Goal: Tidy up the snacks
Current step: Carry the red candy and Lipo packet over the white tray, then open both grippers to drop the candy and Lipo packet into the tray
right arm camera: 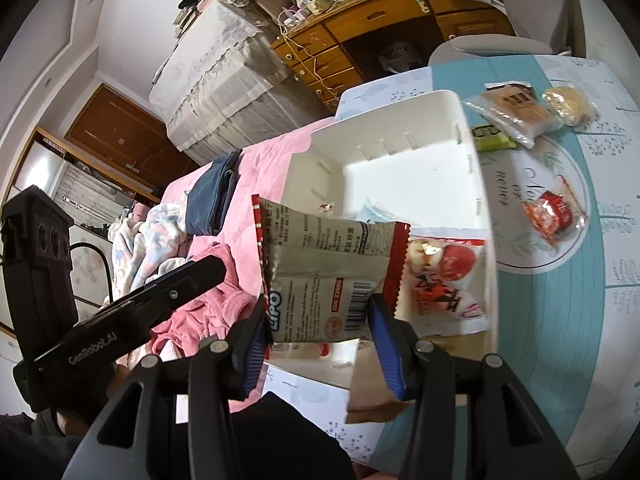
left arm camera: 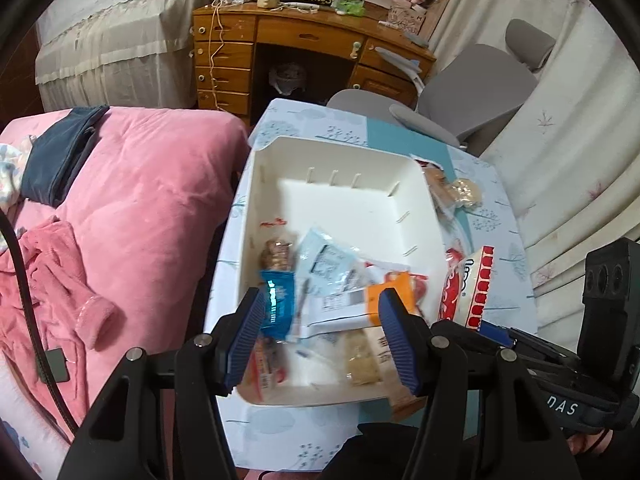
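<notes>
Right tool grasping Lipo packet over white bin | left tool released, above bin

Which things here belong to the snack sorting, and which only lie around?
Job: white plastic bin; Lipo snack packet with red edges in the right gripper; blue-wrapped bar at the left gripper; loose red-wrapped snack on the table.

Lying about: pink quilt; wooden desk; grey chair.
</notes>
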